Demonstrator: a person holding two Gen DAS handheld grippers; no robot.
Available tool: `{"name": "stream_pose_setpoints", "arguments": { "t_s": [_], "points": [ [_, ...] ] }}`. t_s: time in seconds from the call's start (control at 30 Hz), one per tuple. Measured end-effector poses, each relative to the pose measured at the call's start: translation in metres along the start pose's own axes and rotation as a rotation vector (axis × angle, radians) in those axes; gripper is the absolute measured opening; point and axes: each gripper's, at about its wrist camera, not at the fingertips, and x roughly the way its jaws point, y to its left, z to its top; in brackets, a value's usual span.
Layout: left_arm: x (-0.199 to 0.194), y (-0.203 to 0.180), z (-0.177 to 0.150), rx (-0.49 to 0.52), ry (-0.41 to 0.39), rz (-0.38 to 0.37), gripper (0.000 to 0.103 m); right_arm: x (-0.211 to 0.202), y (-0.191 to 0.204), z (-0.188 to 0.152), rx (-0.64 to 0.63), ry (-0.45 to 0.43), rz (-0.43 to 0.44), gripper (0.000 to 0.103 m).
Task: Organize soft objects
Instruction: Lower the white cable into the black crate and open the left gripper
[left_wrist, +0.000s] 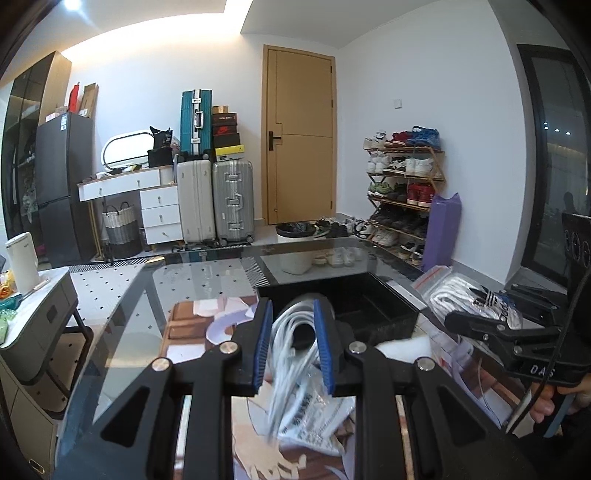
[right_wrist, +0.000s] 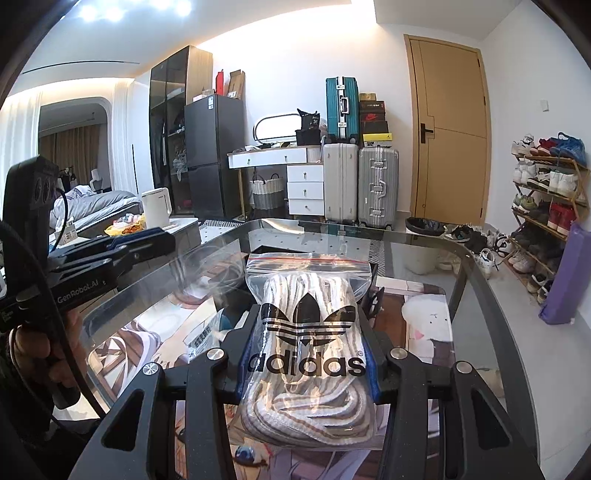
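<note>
Both bags are up off the glass surface: left gripper fingers clamp the bagged white cords, right gripper fingers squeeze the adidas lace bag. Next is probably dropping them into the black bin ahead.

Blue pads are lining the black left gripper around a clear bag of white cables, while the right gripper is showing a clear, red-striped, black-logoed bag of white-and-tan striped laces before a black box.
</note>
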Motion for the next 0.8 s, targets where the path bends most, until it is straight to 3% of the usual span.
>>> {"name": "stream_pose_setpoints", "arguments": {
  "t_s": [0.03, 0.2, 0.4, 0.47, 0.5, 0.53, 0.7, 0.77, 0.8],
  "points": [
    [0.001, 0.002, 0.0, -0.005, 0.0, -0.002, 0.021, 0.002, -0.001, 0.002, 0.002, 0.002, 0.003, 0.046],
    [0.009, 0.004, 0.003, -0.009, 0.002, -0.018, 0.021, 0.007, -0.01, 0.008, 0.013, 0.005, 0.001, 0.046],
    [0.011, 0.021, -0.01, -0.057, 0.082, -0.016, 0.024, 0.008, -0.014, 0.007, 0.015, 0.009, 0.003, 0.046],
    [0.011, 0.025, -0.015, -0.068, 0.106, -0.01, 0.031, 0.01, -0.014, 0.007, 0.018, 0.01, 0.002, 0.046],
    [0.01, 0.026, -0.017, -0.071, 0.114, -0.003, 0.039, 0.01, -0.014, 0.007, 0.02, 0.011, 0.003, 0.046],
    [0.008, 0.028, -0.021, -0.078, 0.122, 0.006, 0.054, 0.01, -0.013, 0.007, 0.021, 0.01, 0.002, 0.046],
    [0.01, 0.037, -0.035, -0.08, 0.172, 0.042, 0.061, 0.009, -0.011, 0.006, 0.019, 0.012, 0.006, 0.046],
    [0.018, 0.039, -0.037, -0.08, 0.197, 0.072, 0.074, 0.012, -0.012, 0.006, 0.017, 0.017, 0.005, 0.046],
    [0.022, 0.04, -0.037, -0.08, 0.205, 0.082, 0.086, 0.013, -0.012, 0.006, 0.019, 0.018, 0.004, 0.046]
  ]
}}
